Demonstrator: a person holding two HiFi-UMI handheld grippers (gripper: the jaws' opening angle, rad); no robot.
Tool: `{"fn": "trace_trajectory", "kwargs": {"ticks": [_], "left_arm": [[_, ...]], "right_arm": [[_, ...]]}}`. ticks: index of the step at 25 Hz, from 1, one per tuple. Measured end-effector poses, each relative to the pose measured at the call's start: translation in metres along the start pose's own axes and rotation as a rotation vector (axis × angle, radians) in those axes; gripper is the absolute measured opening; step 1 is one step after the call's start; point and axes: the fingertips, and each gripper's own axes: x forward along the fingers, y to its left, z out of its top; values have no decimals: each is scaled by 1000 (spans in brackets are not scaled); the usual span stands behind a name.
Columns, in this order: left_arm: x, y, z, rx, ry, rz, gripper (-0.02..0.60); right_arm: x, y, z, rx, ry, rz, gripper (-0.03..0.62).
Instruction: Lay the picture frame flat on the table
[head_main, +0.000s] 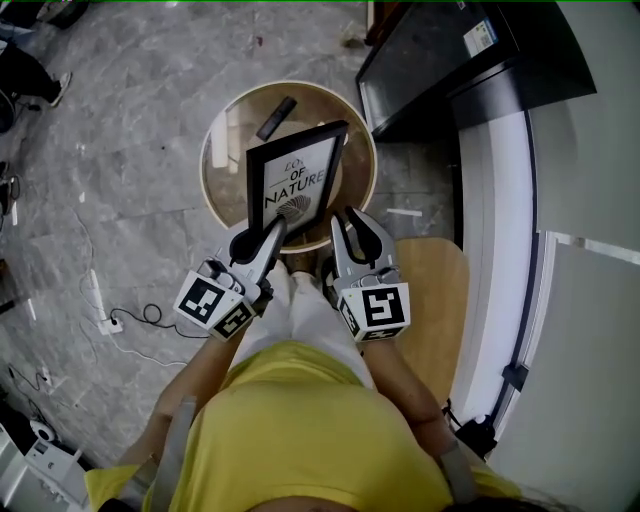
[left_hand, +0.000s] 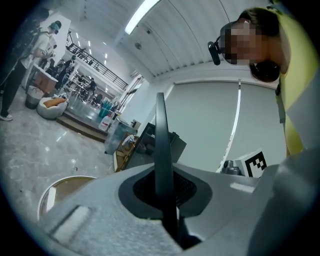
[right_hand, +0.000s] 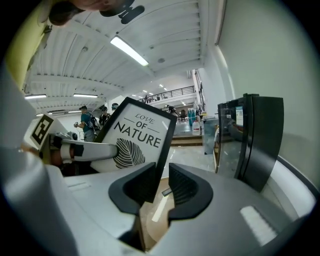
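Left gripper (head_main: 272, 232): jaws pressed together on the thin black left edge of the picture frame (head_main: 295, 180). In the left gripper view that edge (left_hand: 160, 140) rose straight up out of the dark pads, with no gap on either side.

Right gripper (head_main: 345, 220): jaws partly spread. In the right gripper view the frame's right edge (right_hand: 137, 135) stood between them, against the left pad (right_hand: 135, 187), with a clear gap to the other pad.

Round table (head_main: 235, 150): wooden rim, glossy top, directly ahead of the person's knees.

Picture frame: black border, white print reading "LOVE OF NATURE" above a leaf-like emblem. It stood over the near half of the table, between the two grippers, raised and tilted with its face toward the person, not lying flat.

Small black bar (head_main: 277, 117): lay flat on the table's far side, just beyond the frame's top edge.
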Motion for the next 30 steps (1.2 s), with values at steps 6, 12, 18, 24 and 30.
{"fn": "trace_trajectory", "kwargs": {"ticks": [6, 12, 18, 24, 30], "left_arm": [[14, 15, -31, -19, 48, -105, 9], [15, 35, -70, -30, 98, -199, 11], [10, 50, -108, -18, 129, -248, 11], [6, 62, -130, -31, 115, -297, 14], [5, 80, -168, 46, 189, -295, 12]], "right_arm": [[24, -8, -39, 71, 84, 41, 128], [48, -14, -82, 108, 129, 167, 170], [59, -19, -101, 132, 80, 216, 156], [70, -14, -118, 225, 53, 340, 106], [79, -19, -151, 221, 91, 347, 81]]}}
